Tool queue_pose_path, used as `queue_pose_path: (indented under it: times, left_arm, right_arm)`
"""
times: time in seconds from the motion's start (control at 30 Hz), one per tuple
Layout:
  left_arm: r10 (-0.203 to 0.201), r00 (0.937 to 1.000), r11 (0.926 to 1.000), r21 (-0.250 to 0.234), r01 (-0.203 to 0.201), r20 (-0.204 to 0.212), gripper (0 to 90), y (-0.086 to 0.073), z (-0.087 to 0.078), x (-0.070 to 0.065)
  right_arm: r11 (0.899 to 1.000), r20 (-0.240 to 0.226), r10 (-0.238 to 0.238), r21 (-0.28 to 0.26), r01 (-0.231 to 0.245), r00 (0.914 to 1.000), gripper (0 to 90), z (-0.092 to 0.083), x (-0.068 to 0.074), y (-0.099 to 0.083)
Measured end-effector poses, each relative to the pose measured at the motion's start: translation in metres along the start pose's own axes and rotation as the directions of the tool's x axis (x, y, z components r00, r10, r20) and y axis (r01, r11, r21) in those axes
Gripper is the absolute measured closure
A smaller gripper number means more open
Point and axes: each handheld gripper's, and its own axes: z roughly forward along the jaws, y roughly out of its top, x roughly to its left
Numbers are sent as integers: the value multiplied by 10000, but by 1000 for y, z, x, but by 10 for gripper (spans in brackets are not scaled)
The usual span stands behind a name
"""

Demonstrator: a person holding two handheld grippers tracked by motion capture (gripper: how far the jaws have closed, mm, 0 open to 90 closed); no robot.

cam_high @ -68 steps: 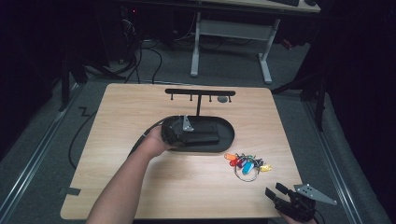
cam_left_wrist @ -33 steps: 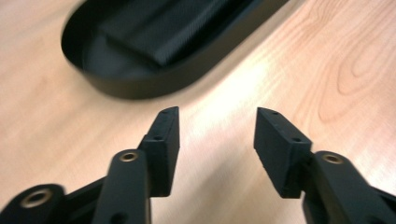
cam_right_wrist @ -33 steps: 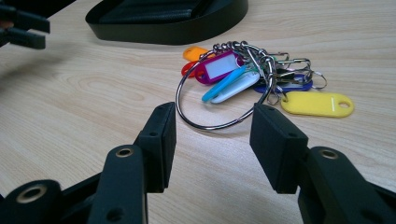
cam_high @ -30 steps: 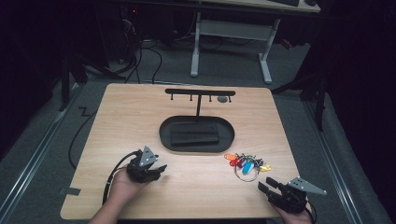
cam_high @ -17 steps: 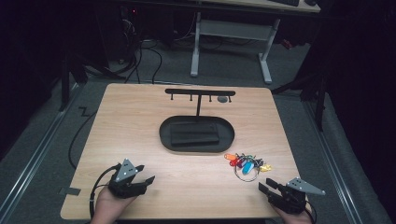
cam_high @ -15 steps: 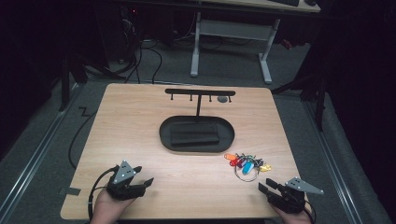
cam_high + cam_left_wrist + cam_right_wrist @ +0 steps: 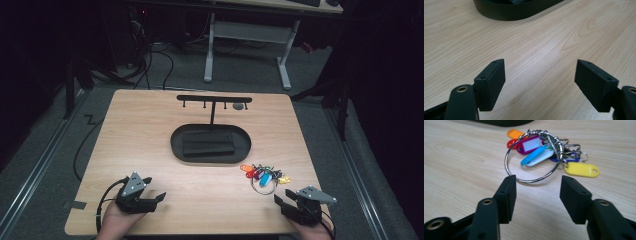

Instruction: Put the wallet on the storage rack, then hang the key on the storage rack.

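Note:
A large metal key ring (image 7: pixel 534 157) with several coloured plastic tags (image 7: pixel 262 175) lies on the wooden table, right of centre near the front. My right gripper (image 7: pixel 287 202) rests at the front right edge, open, its jaws just short of the ring (image 7: pixel 537 187) with nothing between them. My left gripper (image 7: pixel 155 197) sits at the front left, open wide over bare wood (image 7: pixel 540 75). A black oval tray (image 7: pixel 210 143) with a dark flat block inside lies mid-table, its rim at the top of the left gripper view (image 7: pixel 516 11).
A black T-shaped hook rack (image 7: pixel 214 100) stands behind the tray, with a small grey thing hanging at its right end (image 7: pixel 239 106). Cables trail off the table's left side (image 7: pixel 82 150). A desk frame (image 7: pixel 245 45) stands on the floor beyond the table.
My left gripper has drawn back from the tray to the front left edge of the table and settled there. The right gripper has shifted only slightly near the front right.

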Motion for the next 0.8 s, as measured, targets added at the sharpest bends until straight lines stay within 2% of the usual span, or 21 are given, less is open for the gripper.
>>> queue_pose_path:
  times: [0.1, 0.2, 0.37, 0.53, 0.7, 0.8]
  left_arm:
    - [-90, 10000, 10000, -5, 90, 11, 240, -2, -4, 0]
    - [-128, 9998, 9998, -169, 126, -143, 235, 0, -7, 2]
    - [-160, 9999, 9996, -250, 159, -38, 234, 1, -7, 1]
    - [29, 9998, 9996, -265, -24, 215, 235, 3, -5, -2]
    - [497, 9987, 9983, -309, -492, 150, 236, 5, -9, -8]
    - [458, 9984, 9984, -354, -446, 342, 239, 5, -10, -10]
  right_arm:
    - [9988, 161, -239, 423, 232, 9996, 425, 2, 4, 8]
    - [9960, 45, -315, 838, 310, 9995, 406, 8, 6, 18]
    - [9912, -36, -556, 1200, 557, 9984, 399, 16, 17, 32]
    - [9742, -90, -1082, 1985, 1078, 9941, 398, 26, 30, 42]
    - [9591, -499, -1284, 2480, 1368, 9905, 395, 30, 47, 57]
    - [9449, -626, -1502, 2846, 1619, 9867, 413, 31, 56, 65]
